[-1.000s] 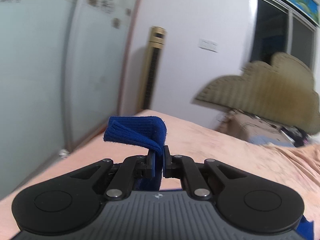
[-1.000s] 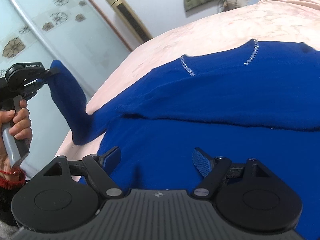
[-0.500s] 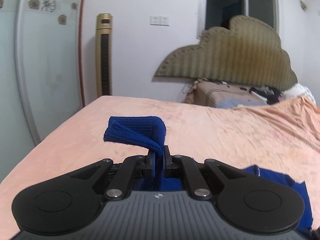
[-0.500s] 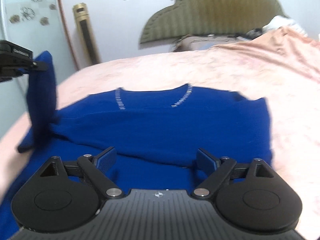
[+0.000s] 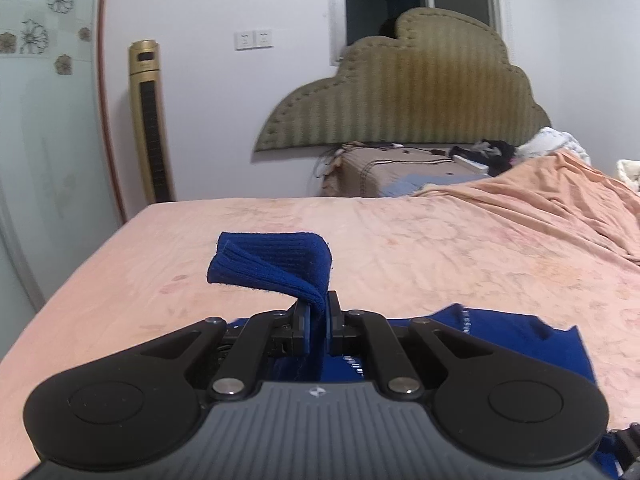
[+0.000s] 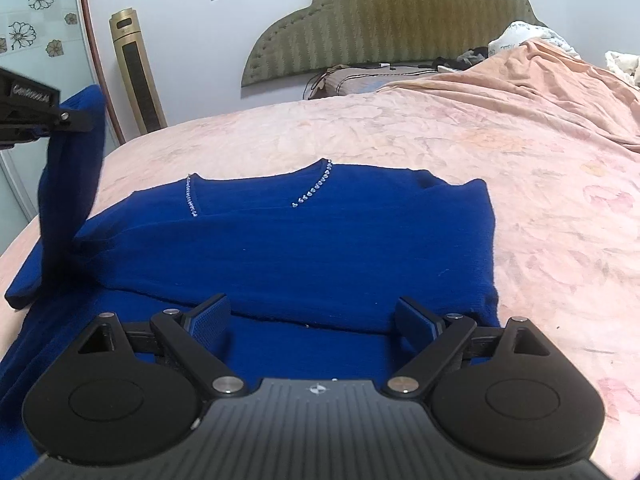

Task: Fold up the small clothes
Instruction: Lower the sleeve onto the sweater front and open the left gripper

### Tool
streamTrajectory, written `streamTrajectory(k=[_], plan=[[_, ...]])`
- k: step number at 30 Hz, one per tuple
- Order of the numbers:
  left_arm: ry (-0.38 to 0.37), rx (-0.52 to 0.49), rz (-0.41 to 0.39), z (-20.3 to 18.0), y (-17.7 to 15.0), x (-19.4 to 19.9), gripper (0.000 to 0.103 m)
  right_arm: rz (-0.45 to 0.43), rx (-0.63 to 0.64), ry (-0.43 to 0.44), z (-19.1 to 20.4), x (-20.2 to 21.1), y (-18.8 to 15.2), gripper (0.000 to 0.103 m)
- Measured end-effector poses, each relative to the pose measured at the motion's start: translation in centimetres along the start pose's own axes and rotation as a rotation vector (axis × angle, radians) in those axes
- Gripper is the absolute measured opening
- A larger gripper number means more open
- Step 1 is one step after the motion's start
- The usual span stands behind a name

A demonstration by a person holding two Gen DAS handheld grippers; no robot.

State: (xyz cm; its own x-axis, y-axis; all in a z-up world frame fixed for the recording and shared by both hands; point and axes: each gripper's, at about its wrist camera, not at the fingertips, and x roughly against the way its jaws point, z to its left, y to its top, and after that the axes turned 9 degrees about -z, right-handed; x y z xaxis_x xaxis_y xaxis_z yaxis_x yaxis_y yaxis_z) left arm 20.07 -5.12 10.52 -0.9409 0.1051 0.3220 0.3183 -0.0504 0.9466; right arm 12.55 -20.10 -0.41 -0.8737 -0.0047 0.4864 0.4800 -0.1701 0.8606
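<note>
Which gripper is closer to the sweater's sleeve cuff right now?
Left. The left gripper is clamped on the sleeve cuff, holding it raised; the right gripper is open over the sweater's body.

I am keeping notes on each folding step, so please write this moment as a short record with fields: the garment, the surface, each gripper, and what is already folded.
garment: blue knitted sweater with a sparkling bead neckline
surface: bed with a peach floral sheet
left gripper: shut on the ribbed sleeve cuff, which is lifted off the bed
right gripper: open and empty, just above the sweater's lower part
folded: the right-hand side in the right wrist view is already turned in
not yet folded: the lifted sleeve
</note>
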Motion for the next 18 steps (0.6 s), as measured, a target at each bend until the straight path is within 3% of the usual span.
streamTrajectory(k=[9,18], plan=[[-0.118,0.003,-0.004,-4.6,1.1,-0.4,0.007,0.009,-0.020,-0.004,-1.2,0.7,-0.4,0.093],[-0.189,-0.025,0.003,-8.6,0.6,-0.4,0.007,0.013,-0.042,-0.037,-2.3,1.2,-0.9,0.093]])
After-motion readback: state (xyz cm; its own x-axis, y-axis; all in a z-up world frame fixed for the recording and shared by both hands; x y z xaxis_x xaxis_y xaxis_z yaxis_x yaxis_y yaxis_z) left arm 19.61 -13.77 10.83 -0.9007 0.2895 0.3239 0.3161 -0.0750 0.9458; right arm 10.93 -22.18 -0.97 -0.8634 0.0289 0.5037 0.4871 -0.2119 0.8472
